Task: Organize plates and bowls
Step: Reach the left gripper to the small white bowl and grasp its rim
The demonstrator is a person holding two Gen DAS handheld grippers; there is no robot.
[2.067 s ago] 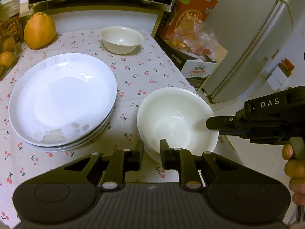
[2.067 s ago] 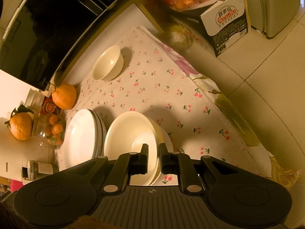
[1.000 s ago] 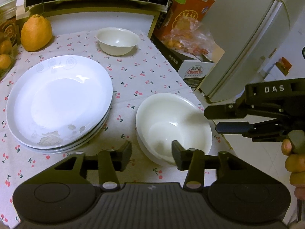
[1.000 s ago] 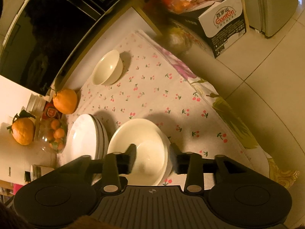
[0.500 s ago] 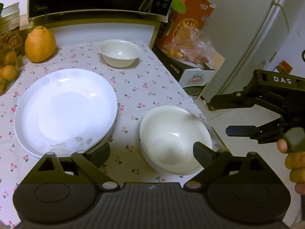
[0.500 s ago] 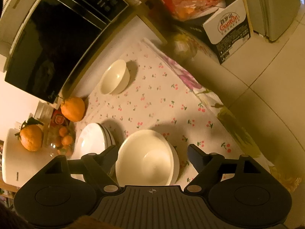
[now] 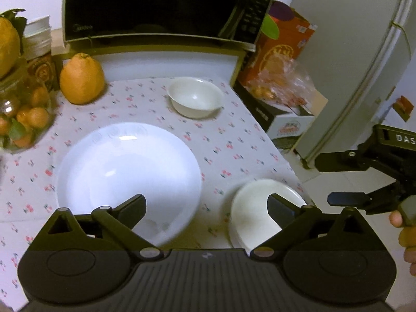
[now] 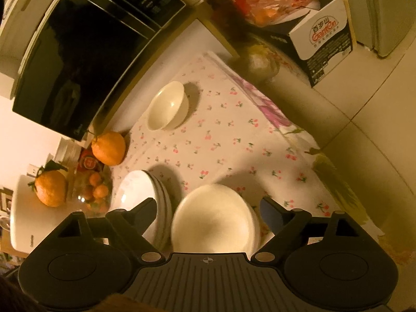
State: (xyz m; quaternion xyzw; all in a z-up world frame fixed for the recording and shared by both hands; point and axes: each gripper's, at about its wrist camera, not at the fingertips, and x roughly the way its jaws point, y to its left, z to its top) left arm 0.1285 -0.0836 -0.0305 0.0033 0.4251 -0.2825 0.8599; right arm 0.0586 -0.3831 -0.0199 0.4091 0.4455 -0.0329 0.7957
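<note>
A stack of white plates (image 7: 124, 171) lies on the cherry-print tablecloth (image 7: 228, 140); it also shows in the right wrist view (image 8: 137, 195). A stack of white bowls (image 7: 257, 213) sits to its right near the table's front edge, seen from above in the right wrist view (image 8: 213, 218). A small white bowl (image 7: 195, 100) stands alone at the back, in front of the microwave, also in the right wrist view (image 8: 167, 110). My left gripper (image 7: 206, 208) is open and empty above the plates and the bowl stack. My right gripper (image 8: 208, 212) is open and empty over the bowl stack; it also shows in the left wrist view (image 7: 335, 182).
A black microwave (image 7: 161, 7) stands at the back. A large orange fruit (image 7: 82, 79) and a glass jar of small oranges (image 7: 23, 119) sit at the left. A carton (image 7: 288, 119) with bagged fruit and a fridge (image 7: 358, 52) stand right of the table.
Both grippers were shut on the bowl stack's rim, then opened wide and let go. Both have since pulled back and up, leaving the bowl stack on the cloth.
</note>
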